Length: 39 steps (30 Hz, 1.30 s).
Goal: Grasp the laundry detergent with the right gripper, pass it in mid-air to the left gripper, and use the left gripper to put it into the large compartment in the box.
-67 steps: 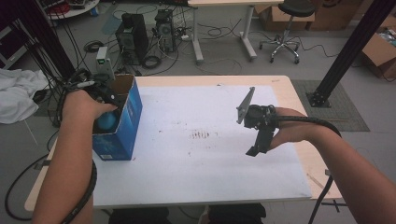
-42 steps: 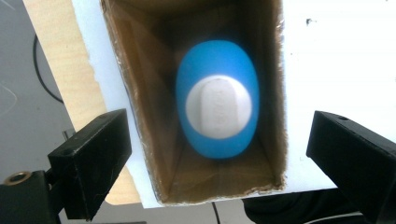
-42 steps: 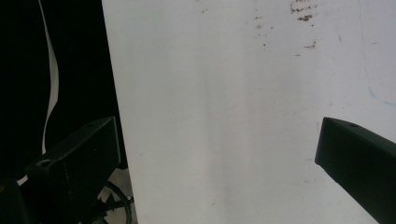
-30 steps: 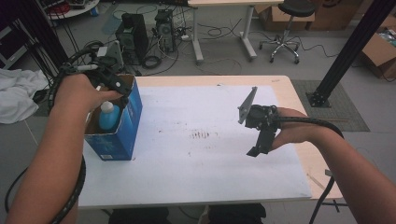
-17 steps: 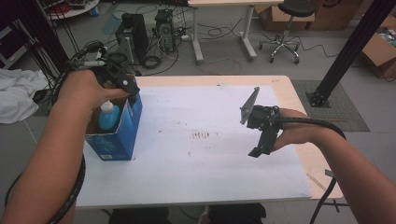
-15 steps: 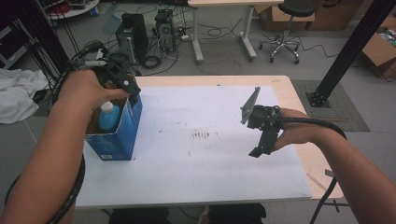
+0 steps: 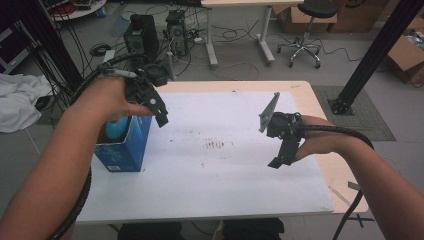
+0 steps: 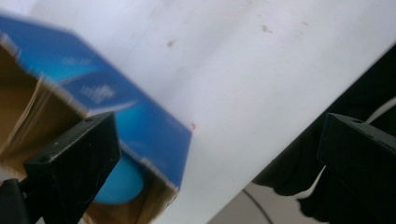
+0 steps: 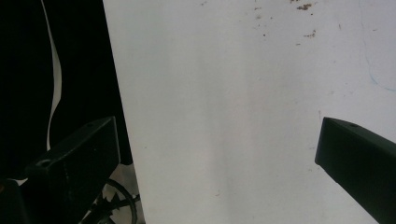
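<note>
left hand-held gripper (image 7: 159, 112) released above blue box (image 7: 125, 145); box print blurred, unreadable; right hand-held gripper (image 7: 280, 155) released.

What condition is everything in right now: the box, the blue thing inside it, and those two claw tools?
Blue box: upright on the table, top open.
Blue bottle: standing inside the box, not gripped.
Left gripper: open, empty, above the box's edge.
Right gripper: open, empty, held over the white table.
</note>
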{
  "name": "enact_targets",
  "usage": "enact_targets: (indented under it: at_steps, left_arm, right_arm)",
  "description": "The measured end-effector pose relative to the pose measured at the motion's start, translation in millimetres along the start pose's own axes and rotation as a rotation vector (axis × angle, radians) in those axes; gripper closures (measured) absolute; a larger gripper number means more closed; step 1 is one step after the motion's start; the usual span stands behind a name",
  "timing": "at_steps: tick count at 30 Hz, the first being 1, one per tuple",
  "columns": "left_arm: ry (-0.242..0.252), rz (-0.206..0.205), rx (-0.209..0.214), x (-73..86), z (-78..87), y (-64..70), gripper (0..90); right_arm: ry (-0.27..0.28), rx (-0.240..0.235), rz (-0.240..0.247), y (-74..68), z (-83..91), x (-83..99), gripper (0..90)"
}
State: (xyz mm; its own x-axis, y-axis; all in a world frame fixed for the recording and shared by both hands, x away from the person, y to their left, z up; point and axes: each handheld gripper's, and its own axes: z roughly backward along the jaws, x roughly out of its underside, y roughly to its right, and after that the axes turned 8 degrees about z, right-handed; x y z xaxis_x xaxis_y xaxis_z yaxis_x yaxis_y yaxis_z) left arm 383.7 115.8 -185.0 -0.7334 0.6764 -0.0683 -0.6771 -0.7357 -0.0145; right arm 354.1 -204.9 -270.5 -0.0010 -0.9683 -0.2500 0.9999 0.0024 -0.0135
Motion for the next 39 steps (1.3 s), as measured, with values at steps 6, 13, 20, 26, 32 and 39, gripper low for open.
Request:
enact_targets:
  at_steps: [6,13,20,26,32,39]
  left_arm:
    - [-0.008,-0.192,-0.007,-6.5,-9.6,34.3,0.1]
    - [0.008,-0.446,0.002,-4.3,-11.2,63.7,0.1]
    - [0.015,-0.629,0.021,4.6,-17.9,77.4,0.1]
    - [-0.019,-0.659,0.013,4.4,-29.3,74.2,0.1]
    - [-0.017,-0.668,0.035,-1.2,-34.6,75.7,0.1]
    - [-0.011,-0.661,0.057,-8.3,-36.0,74.3,0.1]
  right_arm:
    - [-0.001,0.004,0.003,-3.4,2.1,-1.8,0.0]
    - [-0.005,-0.003,0.004,-6.4,1.5,-5.4,0.0]
    - [-0.012,-0.002,0.01,-4.9,-0.2,-9.9,0.0]
    - [-0.018,-0.003,0.016,-1.1,1.2,-12.5,0.0]
    - [-0.022,-0.004,0.012,1.4,0.1,-10.1,0.0]
    - [-0.017,-0.004,0.014,4.8,-0.1,-6.5,0.0]
